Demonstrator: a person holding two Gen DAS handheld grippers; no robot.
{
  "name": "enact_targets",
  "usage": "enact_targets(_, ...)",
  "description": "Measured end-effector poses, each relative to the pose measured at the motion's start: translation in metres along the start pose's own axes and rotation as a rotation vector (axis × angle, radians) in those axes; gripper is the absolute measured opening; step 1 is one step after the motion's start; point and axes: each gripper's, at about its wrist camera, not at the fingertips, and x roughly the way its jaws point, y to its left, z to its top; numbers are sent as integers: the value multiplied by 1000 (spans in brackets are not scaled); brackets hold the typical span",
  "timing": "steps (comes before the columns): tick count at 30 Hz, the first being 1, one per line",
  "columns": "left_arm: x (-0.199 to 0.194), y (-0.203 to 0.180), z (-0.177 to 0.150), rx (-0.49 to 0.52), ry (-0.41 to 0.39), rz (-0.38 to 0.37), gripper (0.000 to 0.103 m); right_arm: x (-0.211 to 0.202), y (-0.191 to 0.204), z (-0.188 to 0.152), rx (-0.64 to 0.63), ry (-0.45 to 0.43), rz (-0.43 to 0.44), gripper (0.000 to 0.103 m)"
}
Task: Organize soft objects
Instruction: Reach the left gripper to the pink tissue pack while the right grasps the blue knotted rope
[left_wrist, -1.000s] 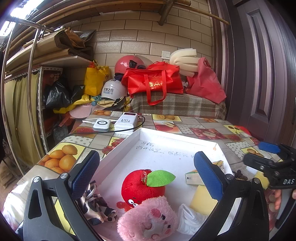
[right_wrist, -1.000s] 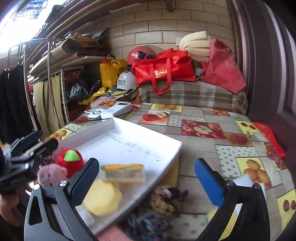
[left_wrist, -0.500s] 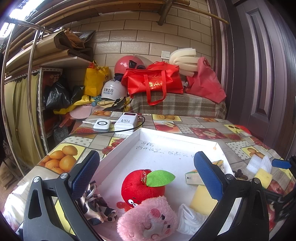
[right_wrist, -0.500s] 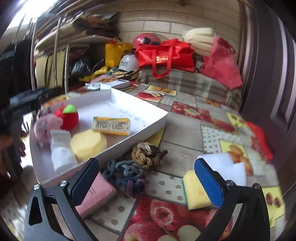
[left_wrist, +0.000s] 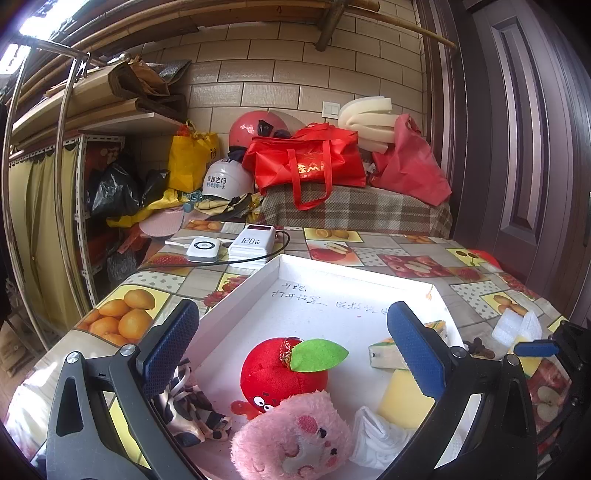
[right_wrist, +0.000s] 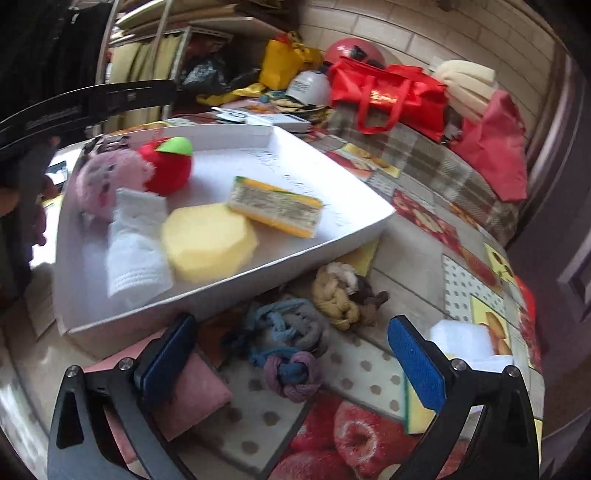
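1. The left hand-held gripper (left_wrist: 291, 347) fills the bottom of the left wrist view, jaws spread wide and grasping nothing, above the near end of the white tray (left_wrist: 354, 280)
2. Five soft things lie in the tray: one red apple plush (left_wrist: 280, 373) at lower centre, one pink plush (left_wrist: 291, 439) touching it from below, one white cloth (left_wrist: 376, 435) at lower right, one round yellow sponge (right_wrist: 208, 242) and one striped sponge block (right_wrist: 275, 210) left of centre in the right wrist view
3. One black-and-white cloth (left_wrist: 188, 410) lies at lower left of the left wrist view, outside the tray wall, on the tabletop (left_wrist: 413, 258)
4. The right hand-held gripper (right_wrist: 291, 352) sits at the bottom of the right wrist view, released and empty, over two knotted ropes
5. One blue-purple rope (right_wrist: 288, 343) lies between its fingers; one tan-brown rope (right_wrist: 343, 295) lies just above and to the right, near the tray's wall
6. One pink pad (right_wrist: 184, 395) lies at lower left, partly behind the left finger
7. One white foam piece (right_wrist: 461, 339) and one yellow sponge (right_wrist: 417, 410) lie at lower right, partly hidden by the right finger
8. Two white power banks (left_wrist: 229, 245) sit beyond the tray at centre left of the left wrist view
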Motion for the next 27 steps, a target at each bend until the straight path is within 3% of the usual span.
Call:
enact_targets(6,0,1,0,-1,-2,0,103,-18,-5,-20,-8,9,35,102)
enact_targets(14,-21,11,-4,-67,-57,-48,103,-47,-32,-48,77,14,-31,102)
enact_targets(18,-60,-6,-6,-33,-61,-211,103,-55,-55,-42,194,-58,-33,103)
enact_targets(22,-84,-51,-10,114,69,-445,103,-25,-55,-22,205,-23,69,102)
enact_targets(24,-91,-78,-19,204,154,-535,103,-5,-40,-12,143,16,85,91)
enact_targets(26,-94,-104,-31,289,240,-596,103,10,-25,-6,82,54,89,59)
enact_targets(27,-94,-116,-38,326,285,-621,103,17,-18,-3,54,75,98,49)
